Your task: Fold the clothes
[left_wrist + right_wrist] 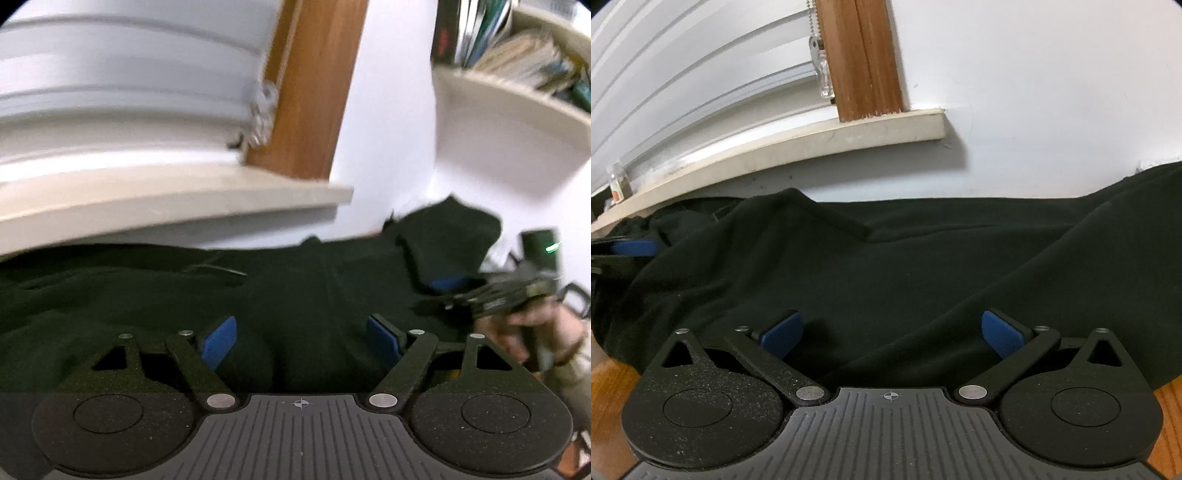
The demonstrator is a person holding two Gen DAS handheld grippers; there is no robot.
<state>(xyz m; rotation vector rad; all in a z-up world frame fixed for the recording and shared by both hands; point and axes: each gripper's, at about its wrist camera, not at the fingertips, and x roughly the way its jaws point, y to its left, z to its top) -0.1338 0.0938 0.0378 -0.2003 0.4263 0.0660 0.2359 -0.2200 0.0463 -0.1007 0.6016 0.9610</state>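
left wrist view: the left gripper has its fingers wide and empty above the dark garment, which lies rumpled below the windowsill. right wrist view: the right gripper is also wide over the garment on the wooden surface; one flap looks turned over, so most folding seems left.

Black claw, blue pads, beige sleeve

the garment lies spread over the surface, reaching back to the wall, with the window sill above and behind it. a shelf of books hangs on the wall to the right. both grippers sit at the garment's near edge, the left gripper left of the right gripper.
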